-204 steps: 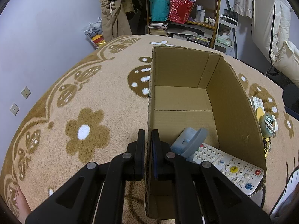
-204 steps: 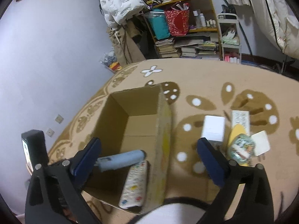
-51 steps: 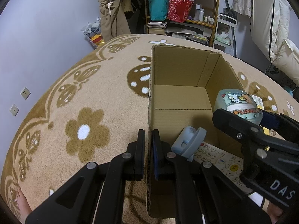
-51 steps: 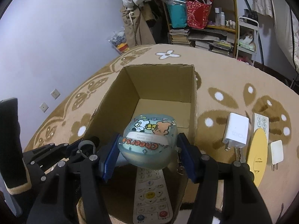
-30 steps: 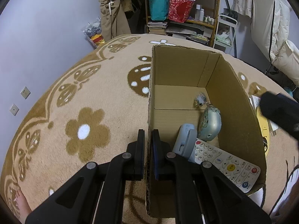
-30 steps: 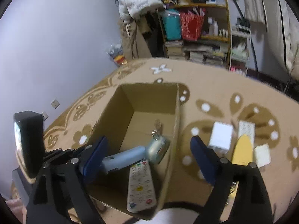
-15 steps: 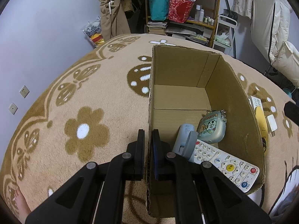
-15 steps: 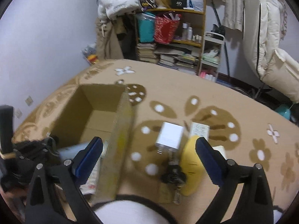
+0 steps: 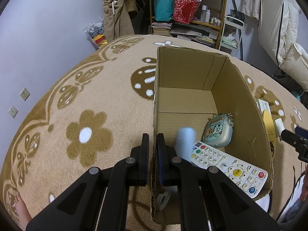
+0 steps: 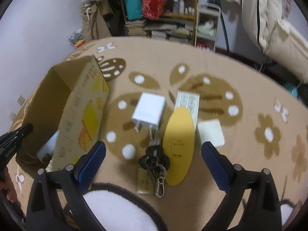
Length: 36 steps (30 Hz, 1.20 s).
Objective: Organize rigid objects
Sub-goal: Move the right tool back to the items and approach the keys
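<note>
Now left tongs [image 9: 152, 150] clamped on box wall [image 9: 155, 115], keys [image 10: 154, 160] between wide-apart right tongs [image 10: 153, 165].

A lived-in room of a home is showing here: a plush tan carpet [image 9: 57, 115] with brown flowers and butterflies is covering the floor. A wooden shelf [image 9: 188, 17] is holding books, bottles and bags against the lilac wall, and coats [image 9: 117, 19] are hanging beside it.
</note>
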Motion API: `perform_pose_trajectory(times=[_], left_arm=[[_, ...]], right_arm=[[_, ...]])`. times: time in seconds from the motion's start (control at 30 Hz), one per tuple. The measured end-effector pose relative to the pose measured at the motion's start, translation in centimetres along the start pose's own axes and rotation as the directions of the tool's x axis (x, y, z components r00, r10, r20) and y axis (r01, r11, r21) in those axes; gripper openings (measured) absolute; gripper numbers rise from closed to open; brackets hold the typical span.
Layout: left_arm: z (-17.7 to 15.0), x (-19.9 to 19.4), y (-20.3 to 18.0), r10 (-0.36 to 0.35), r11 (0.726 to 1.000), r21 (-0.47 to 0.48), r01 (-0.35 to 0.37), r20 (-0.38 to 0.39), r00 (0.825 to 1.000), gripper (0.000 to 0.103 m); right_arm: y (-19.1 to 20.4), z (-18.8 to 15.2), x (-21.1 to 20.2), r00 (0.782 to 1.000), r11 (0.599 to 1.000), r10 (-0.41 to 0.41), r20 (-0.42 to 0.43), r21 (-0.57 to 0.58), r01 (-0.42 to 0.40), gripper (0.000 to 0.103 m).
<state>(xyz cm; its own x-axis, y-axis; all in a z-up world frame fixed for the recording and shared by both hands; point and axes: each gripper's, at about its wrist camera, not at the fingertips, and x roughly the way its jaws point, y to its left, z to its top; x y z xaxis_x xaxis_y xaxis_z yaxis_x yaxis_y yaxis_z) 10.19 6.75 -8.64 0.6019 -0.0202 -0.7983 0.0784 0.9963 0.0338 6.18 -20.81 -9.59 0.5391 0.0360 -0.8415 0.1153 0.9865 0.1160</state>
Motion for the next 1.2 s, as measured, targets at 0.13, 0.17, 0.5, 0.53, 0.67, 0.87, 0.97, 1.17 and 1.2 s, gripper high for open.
perform_pose_trajectory(times=[0.13,0.17,0.5,0.53,0.67,0.87,0.97,1.17,1.2], left_arm=[[0.1,0.0,-0.1,-0.006,1.0,-0.003,0.006,0.0,1.0,0.007],[0.1,0.0,-0.1,-0.005,1.0,-0.002,0.005,0.0,1.0,0.007],[0.1,0.1,0.0,-0.002,1.0,0.0,0.002,0.0,1.0,0.007],[0.1,0.1,0.1,-0.002,1.0,0.0,0.002,0.0,1.0,0.007],[0.1,0.1,0.1,-0.003,1.0,0.0,0.003,0.0,1.0,0.007],[0.1,0.1,0.1,-0.002,1.0,0.001,0.002,0.0,1.0,0.007],[0.1,0.1,0.1,-0.001,1.0,0.001,0.001,0.0,1.0,0.007],[0.1,0.1,0.1,-0.001,1.0,0.001,0.001,0.0,1.0,0.007],[0.1,0.1,0.1,-0.001,1.0,0.001,0.001,0.0,1.0,0.007]], right_arm=[[-1.4,-0.5,1.1,0.999,0.997,0.041,-0.03,0.072,-0.038,0.083],[-1.5,-0.6,1.3,0.998,0.996,0.049,-0.039,0.08,-0.045,0.082],[-2.3,-1.6,4.0,0.98,0.975,0.157,-0.122,0.178,-0.134,0.055],[-2.4,-1.7,4.1,0.979,0.973,0.159,-0.125,0.187,-0.134,0.055],[-2.8,-2.0,4.9,0.976,0.965,0.169,-0.141,0.227,-0.134,0.055],[-3.1,-2.2,5.4,0.977,0.967,0.144,-0.159,0.231,-0.105,0.055],[-2.9,-2.4,5.8,0.973,0.962,0.17,-0.154,0.239,-0.13,0.055],[-2.7,-2.4,6.2,0.968,0.944,0.224,-0.111,0.274,-0.187,0.055],[-2.6,-2.3,6.2,0.969,0.943,0.225,-0.105,0.275,-0.19,0.051]])
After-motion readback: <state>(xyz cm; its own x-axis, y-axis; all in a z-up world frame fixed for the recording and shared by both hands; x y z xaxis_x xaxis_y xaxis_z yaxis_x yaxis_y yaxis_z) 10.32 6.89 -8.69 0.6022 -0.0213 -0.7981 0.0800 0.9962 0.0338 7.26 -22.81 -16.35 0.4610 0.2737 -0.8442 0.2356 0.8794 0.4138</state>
